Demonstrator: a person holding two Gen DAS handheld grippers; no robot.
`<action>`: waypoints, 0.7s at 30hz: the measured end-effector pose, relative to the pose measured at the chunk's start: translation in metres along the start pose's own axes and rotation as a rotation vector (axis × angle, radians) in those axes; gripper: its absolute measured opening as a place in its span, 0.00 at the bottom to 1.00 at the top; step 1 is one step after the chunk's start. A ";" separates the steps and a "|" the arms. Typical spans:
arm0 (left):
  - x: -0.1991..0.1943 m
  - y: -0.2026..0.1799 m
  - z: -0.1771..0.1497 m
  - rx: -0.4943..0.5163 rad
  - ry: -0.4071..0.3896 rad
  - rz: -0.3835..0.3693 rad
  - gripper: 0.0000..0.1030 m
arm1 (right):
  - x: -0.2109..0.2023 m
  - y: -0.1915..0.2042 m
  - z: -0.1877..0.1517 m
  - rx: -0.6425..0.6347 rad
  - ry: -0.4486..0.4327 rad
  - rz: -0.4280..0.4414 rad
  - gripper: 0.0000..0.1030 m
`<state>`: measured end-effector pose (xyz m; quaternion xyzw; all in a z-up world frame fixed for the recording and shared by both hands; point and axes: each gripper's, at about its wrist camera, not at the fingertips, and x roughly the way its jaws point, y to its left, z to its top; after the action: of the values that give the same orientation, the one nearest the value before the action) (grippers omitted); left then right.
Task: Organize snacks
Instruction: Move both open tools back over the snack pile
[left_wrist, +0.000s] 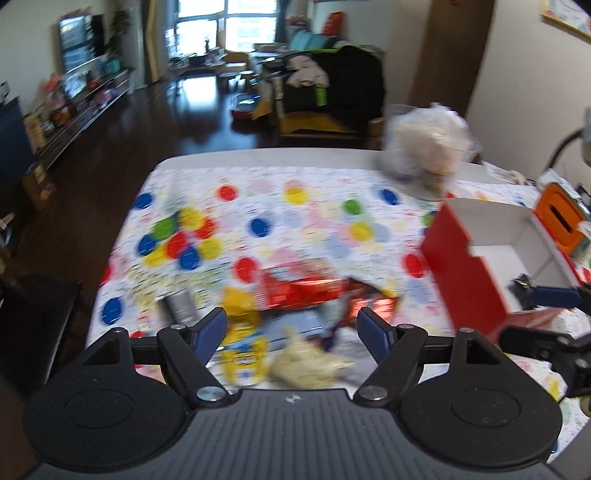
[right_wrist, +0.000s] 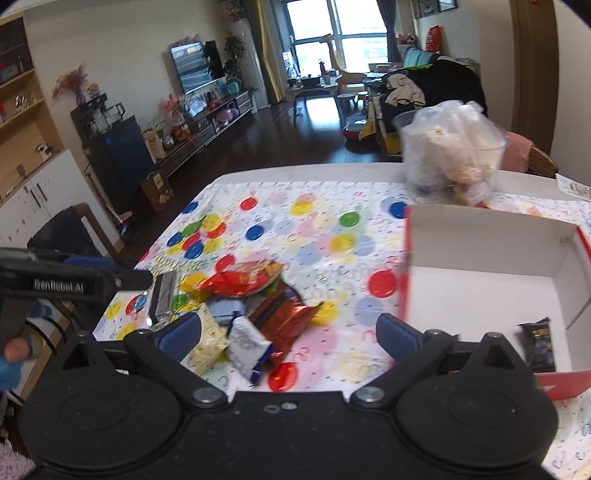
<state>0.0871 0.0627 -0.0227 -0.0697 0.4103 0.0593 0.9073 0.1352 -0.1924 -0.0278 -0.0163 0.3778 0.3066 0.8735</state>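
A pile of snack packets lies on the dotted tablecloth (right_wrist: 332, 229). In the right wrist view it holds a red packet (right_wrist: 243, 282), a dark red packet (right_wrist: 284, 317), a white and blue packet (right_wrist: 247, 345) and a pale yellow packet (right_wrist: 208, 343). My right gripper (right_wrist: 288, 328) is open above the pile's right edge, with nothing pressed between its pads. To its right stands a red box with a white inside (right_wrist: 480, 236), holding one black packet (right_wrist: 537, 345). My left gripper (left_wrist: 293, 321) is open over the same pile, above a yellow packet (left_wrist: 242, 354) and a pale packet (left_wrist: 306, 360); the picture is blurred.
A clear plastic tub (right_wrist: 454, 158) stuffed with bagged snacks stands at the table's far edge behind the box. An orange object (left_wrist: 557, 218) sits right of the box. A dark chair (left_wrist: 37, 314) stands at the table's left side. A hand with a blue sleeve (right_wrist: 14, 350) shows at the left.
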 end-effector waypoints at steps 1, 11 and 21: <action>0.001 0.011 -0.001 -0.010 0.005 0.012 0.75 | 0.004 0.005 -0.001 -0.004 0.006 -0.001 0.99; 0.030 0.098 -0.016 -0.065 0.076 0.086 0.75 | 0.053 0.039 -0.013 -0.096 0.072 -0.026 0.98; 0.084 0.142 -0.032 -0.045 0.163 0.123 0.75 | 0.110 0.049 -0.022 -0.238 0.180 -0.048 0.95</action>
<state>0.0946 0.2011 -0.1177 -0.0693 0.4848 0.1183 0.8638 0.1514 -0.1008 -0.1071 -0.1563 0.4150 0.3254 0.8352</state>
